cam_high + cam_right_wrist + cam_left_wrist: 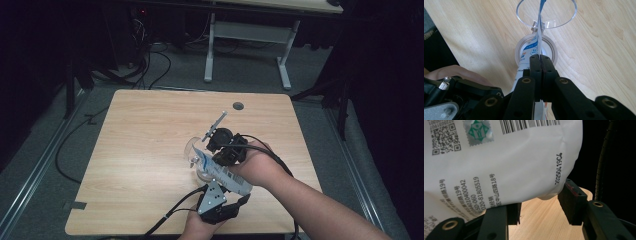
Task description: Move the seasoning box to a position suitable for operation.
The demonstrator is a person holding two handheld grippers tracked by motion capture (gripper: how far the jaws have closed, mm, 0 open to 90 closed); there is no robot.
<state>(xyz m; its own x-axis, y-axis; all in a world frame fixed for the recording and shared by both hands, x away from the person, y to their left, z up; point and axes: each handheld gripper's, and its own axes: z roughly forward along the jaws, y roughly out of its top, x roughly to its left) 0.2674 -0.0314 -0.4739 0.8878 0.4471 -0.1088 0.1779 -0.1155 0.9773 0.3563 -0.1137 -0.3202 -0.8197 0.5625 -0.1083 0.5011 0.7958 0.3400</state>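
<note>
My right hand-held gripper (541,58) pinches the pouch's (499,162) top edge, jaws pressed together on it. The pouch runs lengthwise from there down toward the clear glass (546,12) on the worktop (140,140). My left hand-held gripper (539,207), nearer its bottom, brackets that end, jaws spread. Printed there: "20250419C4", "020-81805519", a barcode.

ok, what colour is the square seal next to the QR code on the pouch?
Green on silver, on the white pouch; left gripper view.
</note>
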